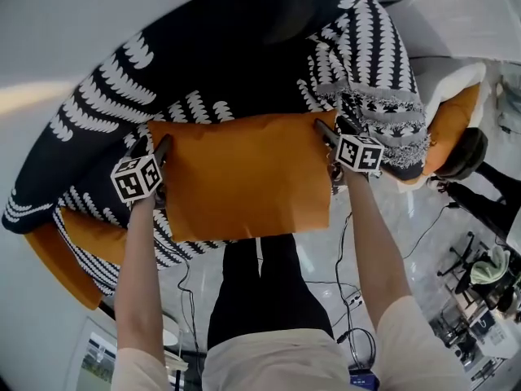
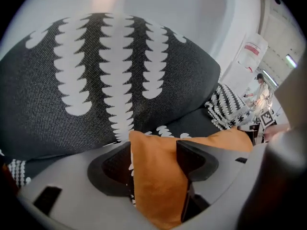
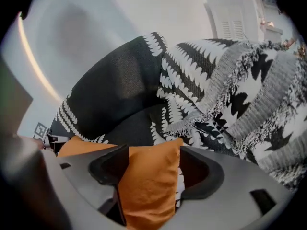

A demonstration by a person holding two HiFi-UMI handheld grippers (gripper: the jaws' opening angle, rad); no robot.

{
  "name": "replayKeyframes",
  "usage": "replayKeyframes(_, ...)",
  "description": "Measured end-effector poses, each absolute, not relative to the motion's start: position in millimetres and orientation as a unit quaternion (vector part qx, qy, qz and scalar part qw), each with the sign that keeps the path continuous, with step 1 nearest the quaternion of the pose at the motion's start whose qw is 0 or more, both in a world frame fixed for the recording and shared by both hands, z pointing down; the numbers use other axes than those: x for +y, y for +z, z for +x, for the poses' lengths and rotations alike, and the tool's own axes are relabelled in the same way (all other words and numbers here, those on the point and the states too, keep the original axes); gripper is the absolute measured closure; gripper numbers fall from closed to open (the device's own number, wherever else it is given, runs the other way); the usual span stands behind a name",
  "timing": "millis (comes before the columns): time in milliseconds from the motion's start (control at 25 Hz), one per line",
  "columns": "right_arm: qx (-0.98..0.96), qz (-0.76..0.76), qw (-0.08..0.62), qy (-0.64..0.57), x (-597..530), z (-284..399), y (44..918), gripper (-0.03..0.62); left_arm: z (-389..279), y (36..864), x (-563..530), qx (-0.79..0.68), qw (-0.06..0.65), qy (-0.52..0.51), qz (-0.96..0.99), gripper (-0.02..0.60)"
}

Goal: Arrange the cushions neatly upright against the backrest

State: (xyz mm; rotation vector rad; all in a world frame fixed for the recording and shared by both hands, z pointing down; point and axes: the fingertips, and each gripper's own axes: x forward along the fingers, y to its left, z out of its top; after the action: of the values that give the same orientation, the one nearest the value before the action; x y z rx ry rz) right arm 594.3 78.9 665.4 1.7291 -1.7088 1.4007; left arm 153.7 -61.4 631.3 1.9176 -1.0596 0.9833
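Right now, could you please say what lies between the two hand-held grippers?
The orange cushion spans from left hand-held gripper to right hand-held gripper, in the head view.

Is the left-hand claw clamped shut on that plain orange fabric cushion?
Open: the left gripper has its jaws apart around the plain orange fabric cushion, a gap showing beside one jaw.

The head view looks steeply down from above the orange cushion (image 1: 244, 177). The left and right gripper views sit close at that cushion's left and right ends, looking across it at the black patterned sofa (image 2: 96, 71); all three share both.
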Motion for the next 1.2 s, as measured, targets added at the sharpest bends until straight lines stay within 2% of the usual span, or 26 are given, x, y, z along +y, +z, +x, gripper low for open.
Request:
replayKeyframes(240,-0.56,0.601,0.105,0.56,86,569,694,0.27,129,659,-58,-0.399,0.418,0.367,0.729,0.291)
replayKeyframes(320,-0.558,0.59,0.091,0.576,86,567,696,0.322,135,659,-56,-0.392,0.437,0.354,0.728,0.333)
replayKeyframes(480,-0.575,0.576,0.12,0.569,88,572,691,0.411,155,650,-47,-0.388,0.416,0.358,0.741,0.428)
replayKeyframes(600,-0.587,0.577,0.137,0.552,90,570,680,0.463,158,644,-42,-0.385,0.403,0.363,0.747,0.468)
replayKeyframes(720,-0.604,0.576,0.14,0.532,89,564,659,0.487,158,630,-37,-0.381,0.39,0.363,0.756,0.515)
replayKeyframes(1200,-0.665,0.564,0.104,0.478,81,553,539,0.507,134,529,-7,-0.432,0.382,0.266,0.773,0.534)
